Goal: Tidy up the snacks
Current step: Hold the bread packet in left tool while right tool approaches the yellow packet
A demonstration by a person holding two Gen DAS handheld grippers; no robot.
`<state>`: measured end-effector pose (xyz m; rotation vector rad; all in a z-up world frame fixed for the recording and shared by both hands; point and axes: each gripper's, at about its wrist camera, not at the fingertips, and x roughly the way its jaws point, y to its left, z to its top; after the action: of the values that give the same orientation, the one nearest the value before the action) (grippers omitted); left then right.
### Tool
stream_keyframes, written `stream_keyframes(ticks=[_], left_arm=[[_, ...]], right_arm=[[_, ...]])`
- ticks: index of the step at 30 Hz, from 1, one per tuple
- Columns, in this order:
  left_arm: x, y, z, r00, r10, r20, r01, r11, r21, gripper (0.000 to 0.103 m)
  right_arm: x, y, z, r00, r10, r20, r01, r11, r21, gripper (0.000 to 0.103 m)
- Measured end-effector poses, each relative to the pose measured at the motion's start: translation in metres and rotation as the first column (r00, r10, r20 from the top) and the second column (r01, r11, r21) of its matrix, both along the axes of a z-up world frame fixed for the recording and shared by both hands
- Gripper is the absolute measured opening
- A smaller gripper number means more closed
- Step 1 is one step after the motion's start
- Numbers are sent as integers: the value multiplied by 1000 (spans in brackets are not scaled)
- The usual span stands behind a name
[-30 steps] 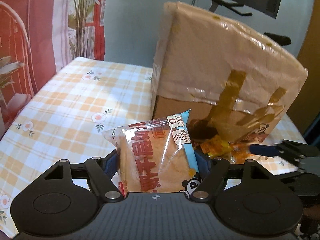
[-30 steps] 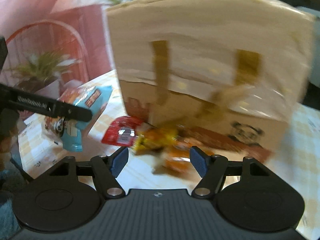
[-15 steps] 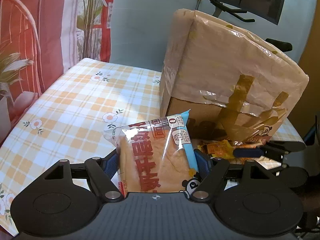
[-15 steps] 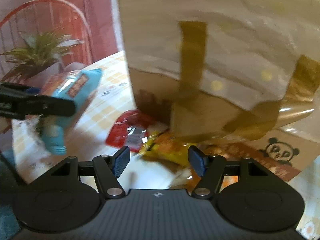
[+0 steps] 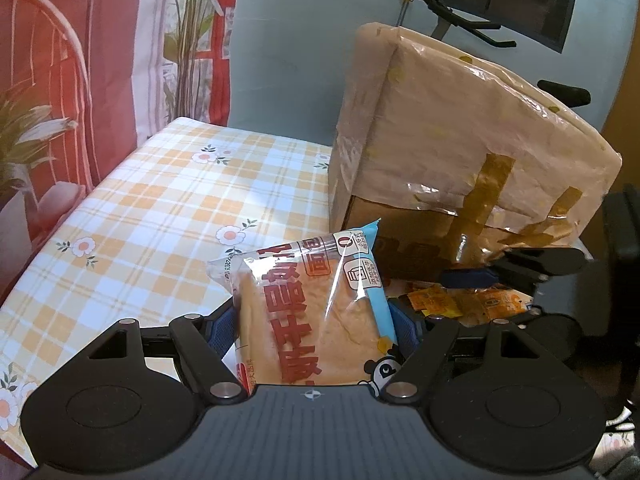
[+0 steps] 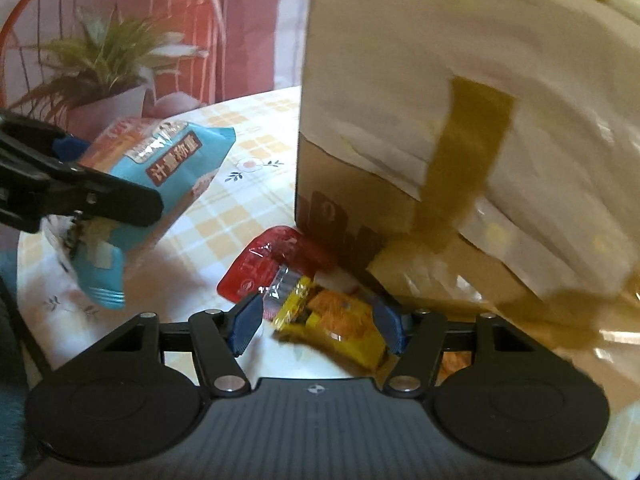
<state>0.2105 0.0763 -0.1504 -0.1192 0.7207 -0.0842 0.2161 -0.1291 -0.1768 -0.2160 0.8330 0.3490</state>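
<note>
My left gripper (image 5: 312, 320) is shut on a bread packet (image 5: 316, 312) with a clear front, red characters and blue edges, held above the checked tablecloth (image 5: 160, 216). The packet also shows in the right wrist view (image 6: 160, 168), clamped by the left gripper (image 6: 80, 196). My right gripper (image 6: 316, 320) is open around a yellow and orange snack packet (image 6: 340, 320) lying at the foot of the taped cardboard box (image 6: 460, 140). A red packet (image 6: 264, 268) lies just beyond it. The right gripper (image 5: 516, 272) shows at the right in the left wrist view, above small orange packets (image 5: 460, 304).
The large cardboard box (image 5: 460, 152) wrapped in tape stands at the right of the table. A potted plant (image 6: 104, 68) and a red wire chair (image 6: 120, 8) stand beyond the table's left edge. A blue-grey wall (image 5: 288, 60) lies behind.
My right gripper has moved forward and down, so the yellow packet now lies between its open fingers. My left gripper keeps the bread packet and has drifted slightly back.
</note>
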Motion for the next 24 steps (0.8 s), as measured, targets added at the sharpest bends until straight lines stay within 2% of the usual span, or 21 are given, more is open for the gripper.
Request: stream_keyframes(ticks=[6,10,15,17,24], left_arm=[[-3,5,1,1000,21,-5,-21,1000,9,78],[-4,6,1,1000,28,-12,-28,1000,10,78],[-4,4,1,1000,23,-13,-23,1000,12,78],[-4,3,2,1000,20,-12,-20,1000,11,78],[-6,0,0,1000,3,-18,-3,1000,13,78]], right_arm=[[22,0,-15,999,6,-35,-7,1000,-20,64],[26,-11,-17,993,-61,-97,67,996,55,65],[10,-16,-11,980,-139,-141,157,980,125,66],[3,-20,-11,968,-173,-183,202,967,153,69],[-14,-32,-7,934,-246,-259,307,923,232,71]])
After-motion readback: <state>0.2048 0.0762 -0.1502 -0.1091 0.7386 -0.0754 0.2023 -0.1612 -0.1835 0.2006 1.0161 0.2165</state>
